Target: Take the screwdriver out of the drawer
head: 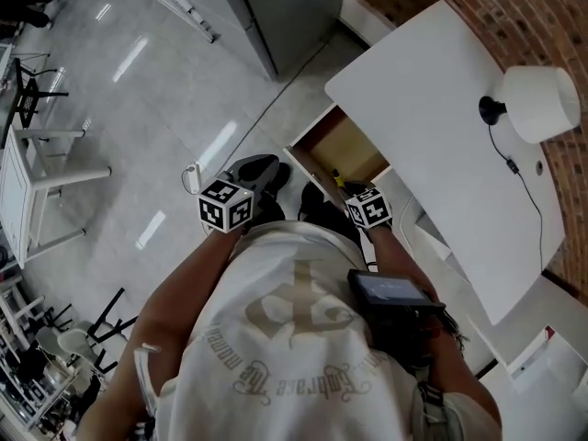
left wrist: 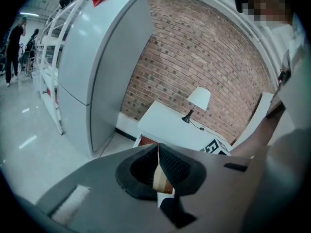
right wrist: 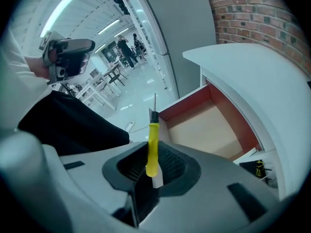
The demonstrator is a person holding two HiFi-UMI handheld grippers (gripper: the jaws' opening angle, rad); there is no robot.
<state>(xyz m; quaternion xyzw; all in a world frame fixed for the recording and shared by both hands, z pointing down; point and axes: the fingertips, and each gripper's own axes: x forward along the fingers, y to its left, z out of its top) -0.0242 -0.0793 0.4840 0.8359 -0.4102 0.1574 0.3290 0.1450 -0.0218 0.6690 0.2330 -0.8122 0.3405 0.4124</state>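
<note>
In the right gripper view a yellow-handled screwdriver (right wrist: 152,144) stands upright between the jaws of my right gripper (right wrist: 155,155), which is shut on its handle. Its thin metal shaft (right wrist: 155,102) points up. Just beyond it lies the open wooden drawer (right wrist: 209,125), with a bare bottom. From the head view the drawer (head: 342,145) juts out from under the white table (head: 450,127), and my right gripper (head: 336,189) hovers at its near edge with a bit of yellow showing. My left gripper (head: 256,170) hangs left of the drawer over the floor. Its jaws (left wrist: 158,149) are shut on nothing.
A white lamp (head: 540,102) with a black cord stands on the table by the brick wall (head: 514,7). A tall grey cabinet (head: 285,7) stands beyond the drawer. White chairs (head: 41,168) are at the left. A lower compartment holds small black items (right wrist: 260,168).
</note>
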